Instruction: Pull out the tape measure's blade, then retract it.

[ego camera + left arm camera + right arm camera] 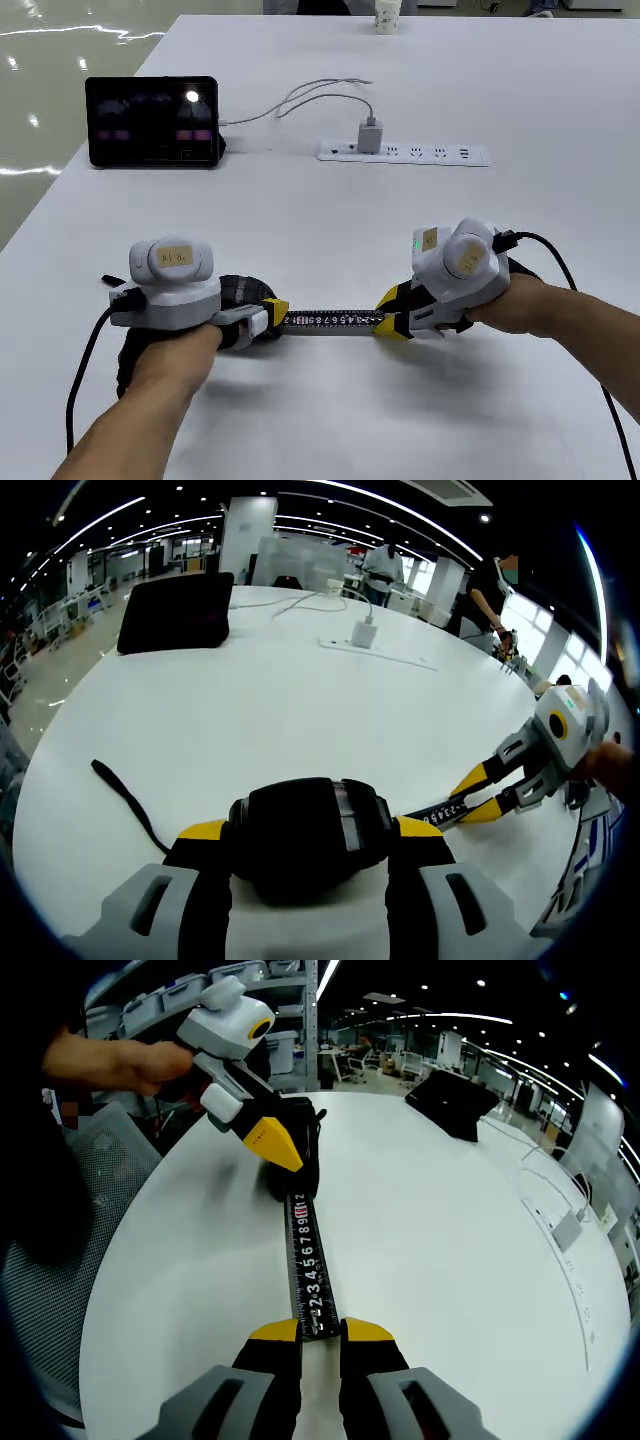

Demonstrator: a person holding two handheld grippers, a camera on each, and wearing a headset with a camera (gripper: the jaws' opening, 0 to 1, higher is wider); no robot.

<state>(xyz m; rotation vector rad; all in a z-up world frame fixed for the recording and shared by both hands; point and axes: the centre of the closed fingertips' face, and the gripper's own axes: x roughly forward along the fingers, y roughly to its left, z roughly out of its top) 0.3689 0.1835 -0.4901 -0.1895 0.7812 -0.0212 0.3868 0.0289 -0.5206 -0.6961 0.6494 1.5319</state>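
A black tape measure case [308, 825] sits between the yellow-tipped jaws of my left gripper [310, 832], which is shut on it near the table's front edge [250, 305]. A short length of its dark blade [332, 320] runs out to the right, with white numbers on it [307, 1270]. My right gripper [320, 1330] is shut on the blade's end [390, 318]. In the right gripper view the case [297, 1145] lies at the blade's far end under the left gripper [255, 1125]. The case's black wrist strap [125, 800] trails on the table.
The white table [400, 210] holds a dark tablet [152, 120] at the back left, a white power strip [405, 153] with a plugged charger and cable in the middle, and a paper cup [388, 15] at the far edge. People stand in the background [385, 568].
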